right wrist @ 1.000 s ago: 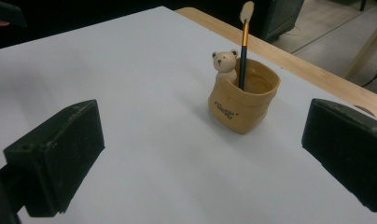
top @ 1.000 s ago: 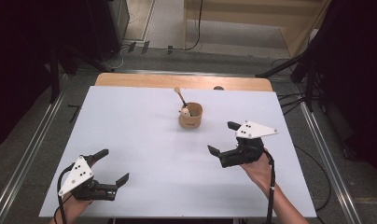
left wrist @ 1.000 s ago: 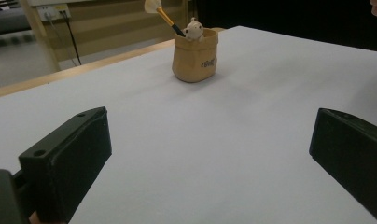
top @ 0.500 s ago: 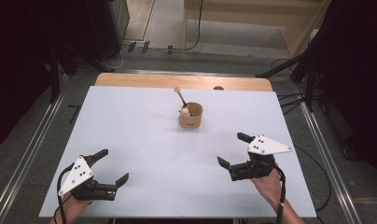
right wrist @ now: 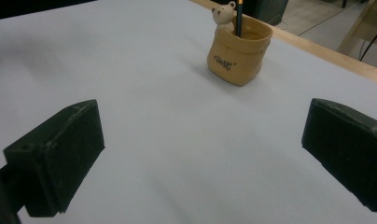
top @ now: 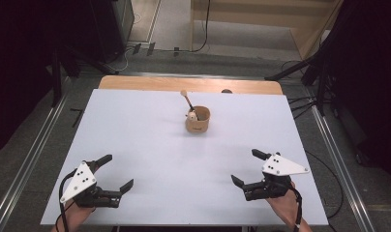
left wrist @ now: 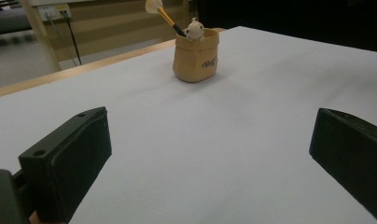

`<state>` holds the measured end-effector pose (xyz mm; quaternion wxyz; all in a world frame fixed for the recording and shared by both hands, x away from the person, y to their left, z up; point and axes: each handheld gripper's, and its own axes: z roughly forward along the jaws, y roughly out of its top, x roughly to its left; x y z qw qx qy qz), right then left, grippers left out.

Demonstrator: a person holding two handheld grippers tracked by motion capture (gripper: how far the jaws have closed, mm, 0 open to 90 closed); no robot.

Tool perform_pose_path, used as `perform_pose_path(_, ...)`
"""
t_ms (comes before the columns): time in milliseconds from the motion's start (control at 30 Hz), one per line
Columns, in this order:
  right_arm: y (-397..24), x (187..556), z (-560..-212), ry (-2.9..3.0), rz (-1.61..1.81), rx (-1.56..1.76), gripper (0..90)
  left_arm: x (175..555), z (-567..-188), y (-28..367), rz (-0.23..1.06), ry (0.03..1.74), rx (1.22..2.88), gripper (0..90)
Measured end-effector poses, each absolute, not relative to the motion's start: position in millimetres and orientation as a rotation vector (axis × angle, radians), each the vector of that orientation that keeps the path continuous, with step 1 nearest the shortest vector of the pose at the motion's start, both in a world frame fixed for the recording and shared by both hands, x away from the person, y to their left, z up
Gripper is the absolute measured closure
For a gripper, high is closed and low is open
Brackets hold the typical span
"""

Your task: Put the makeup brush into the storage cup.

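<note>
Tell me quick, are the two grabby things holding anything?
Left hand-held gripper: open, holding nothing.
Right hand-held gripper: open, holding nothing.

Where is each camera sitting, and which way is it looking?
High view: above the person's side, looking forward and down on the table; shows both hands, left gripper and right gripper.
Left gripper view: rides the left gripper, facing the pot; its two open jaws show.
Right gripper view: rides the right gripper, facing the pot too; its open jaws show.
Shared: all see the pot, its brush and little bear.
</note>
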<state>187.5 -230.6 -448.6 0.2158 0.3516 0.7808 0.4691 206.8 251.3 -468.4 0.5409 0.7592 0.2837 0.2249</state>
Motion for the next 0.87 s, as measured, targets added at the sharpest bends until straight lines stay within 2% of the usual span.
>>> perform_pose_path(867, -248, 171, -463, 2.185, 1.266, 1.027, 0.0, 208, -468, 248, 0.531, 0.661, 1.816, 0.0)
